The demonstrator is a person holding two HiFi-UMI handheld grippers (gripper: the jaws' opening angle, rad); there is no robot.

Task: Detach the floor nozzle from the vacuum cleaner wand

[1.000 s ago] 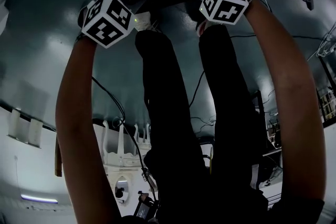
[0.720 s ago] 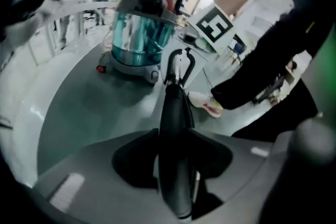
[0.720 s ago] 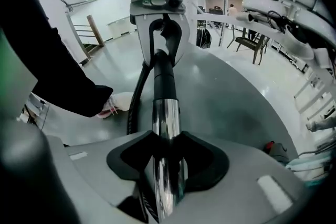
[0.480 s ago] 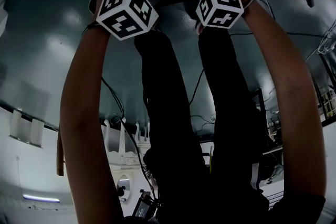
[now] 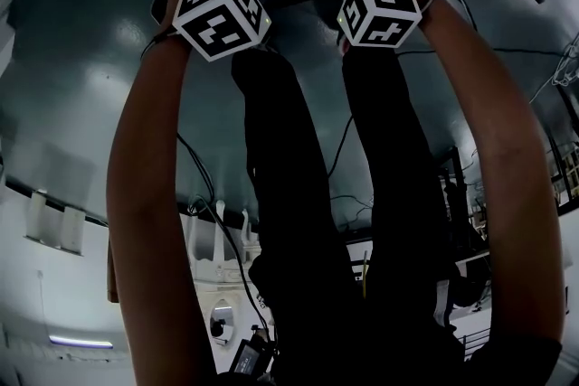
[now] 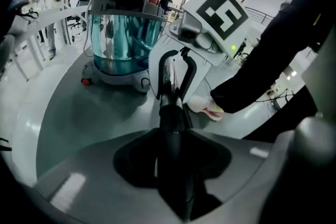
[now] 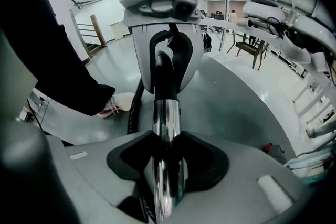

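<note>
Chrome wand sits clamped in my right fingers, while my left fingers, which have just been closing, grip the black neck I take for the nozzle's, both grips facing along one shared axis.

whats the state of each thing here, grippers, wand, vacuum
left gripper, shut on black tube, jaws just closed further
right gripper, shut on chrome wand
black tube, joined to the chrome wand, not yet detached
chrome wand, gripped beside the joint
vacuum canister, standing upright
</note>
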